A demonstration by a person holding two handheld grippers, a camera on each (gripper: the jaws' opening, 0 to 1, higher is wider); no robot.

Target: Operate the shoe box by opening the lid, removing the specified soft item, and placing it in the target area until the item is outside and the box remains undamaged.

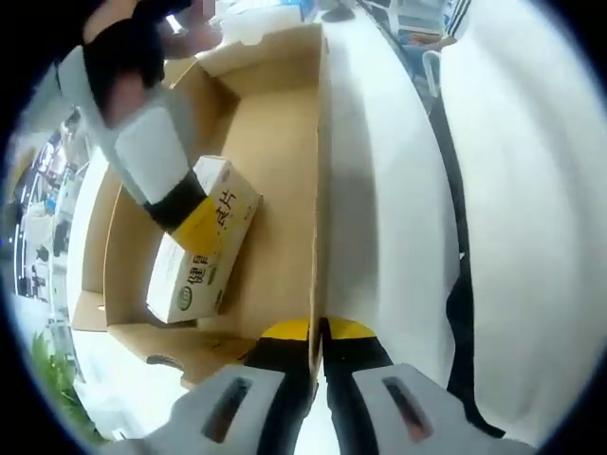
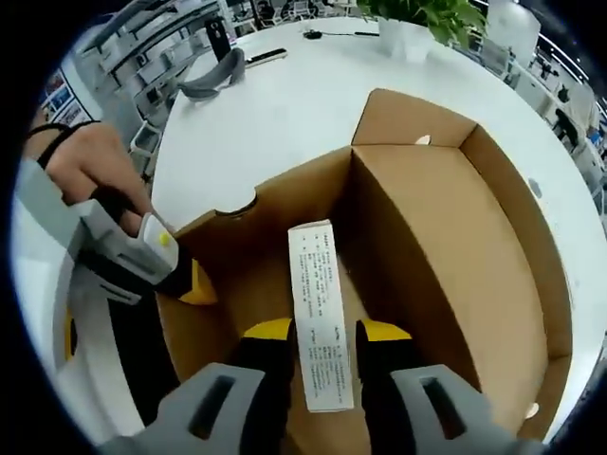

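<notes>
Shoe box (image 2: 446,246) is seen lid-open on white bench (image 2: 285,104). Small carton (image 2: 321,327) is clamped inside between right claw (image 2: 322,334) jaws, long axis running forward along them. Box side wall (image 1: 318,190) is pinched by left claw (image 1: 320,332). Right claw is judged placed for lift-out.

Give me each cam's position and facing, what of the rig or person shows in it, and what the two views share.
Left gripper view: rides the left gripper, whose jaws pinch the shoe box wall; looks along that wall into the box; the right gripper enters from upper left, on the carton.
Right gripper view: rides the right gripper, jaws around the carton; looks down into the box; the left gripper and a hand show at left.
Shared: box, carton, white table.
</notes>
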